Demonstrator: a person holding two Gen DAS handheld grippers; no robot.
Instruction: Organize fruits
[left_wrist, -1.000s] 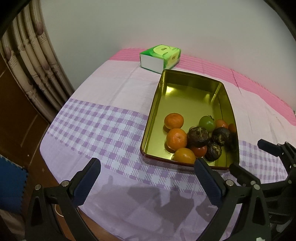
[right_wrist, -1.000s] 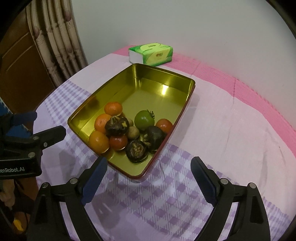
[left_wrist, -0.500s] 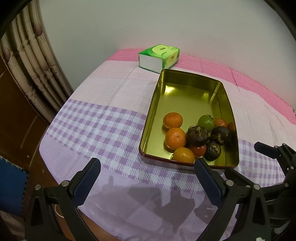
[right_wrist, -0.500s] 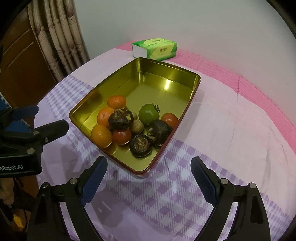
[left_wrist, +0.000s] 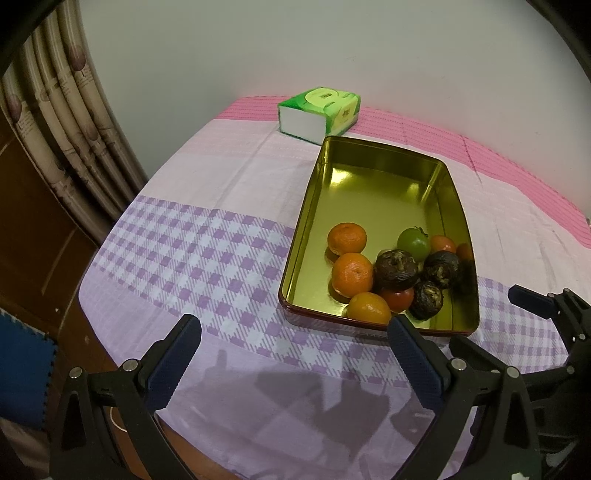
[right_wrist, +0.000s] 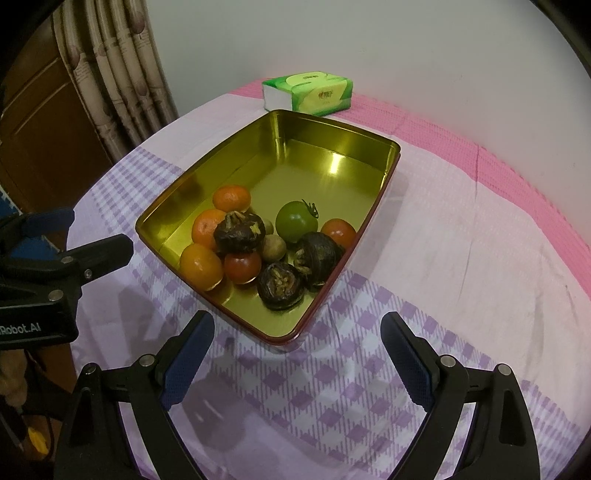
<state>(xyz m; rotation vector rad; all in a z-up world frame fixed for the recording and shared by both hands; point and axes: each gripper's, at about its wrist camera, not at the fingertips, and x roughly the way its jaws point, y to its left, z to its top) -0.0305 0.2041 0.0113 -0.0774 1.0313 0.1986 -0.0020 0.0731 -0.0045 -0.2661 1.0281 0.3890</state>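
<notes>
With all the fruit heaped at the near end of the gold tin (right_wrist: 334, 136), whether sorting is starting or finished is unclear, and both the left gripper (left_wrist: 293, 356) and right gripper (right_wrist: 297, 354) hover spread wide and empty.

Right gripper (right_wrist: 297, 354) drawn closer to the gold tin (right_wrist: 334, 127), fruit pile (oranges, tomatoes, dark fruits) sitting larger and higher in its view, left gripper (left_wrist: 291, 356) barely shifted, tin slightly lower-left there

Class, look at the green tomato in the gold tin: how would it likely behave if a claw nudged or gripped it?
The green tomato is round and smooth, so it would probably roll toward the bare end of the gold tin. Its glossy skin may slip between flat pads. It looks firm, though squeezing hard could bruise it.
</notes>
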